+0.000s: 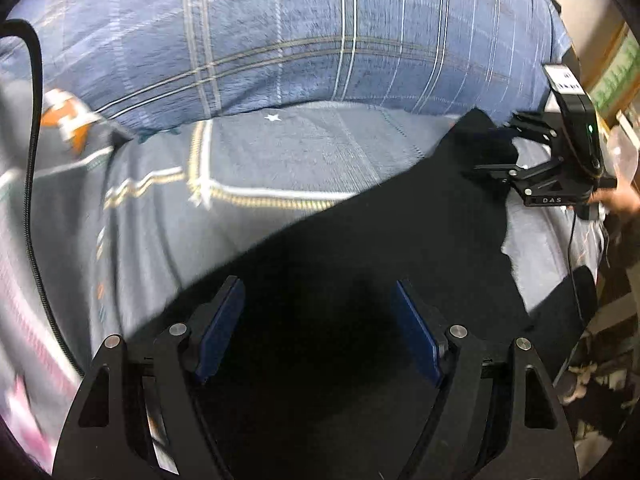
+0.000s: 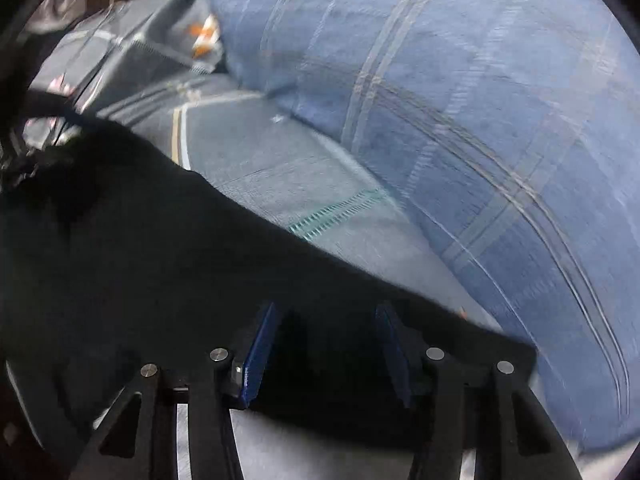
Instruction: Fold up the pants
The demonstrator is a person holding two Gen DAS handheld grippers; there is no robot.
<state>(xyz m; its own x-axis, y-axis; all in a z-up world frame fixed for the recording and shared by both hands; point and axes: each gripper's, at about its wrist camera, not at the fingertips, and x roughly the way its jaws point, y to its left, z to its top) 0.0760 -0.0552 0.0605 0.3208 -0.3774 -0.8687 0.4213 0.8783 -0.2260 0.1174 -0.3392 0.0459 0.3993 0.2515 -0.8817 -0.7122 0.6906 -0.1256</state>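
Black pants (image 1: 360, 240) spread flat on grey striped bedsheet (image 1: 260, 160), filling lower centre of both views. Left gripper (image 1: 320, 328) jaws wide, blue pads apart over the dark matte cloth. Right gripper (image 2: 326, 344) also wide, pants edge between and under its fingers. Puffy blue plaid duvet (image 2: 460, 100) bulges across upper frame. Motion blur throughout.
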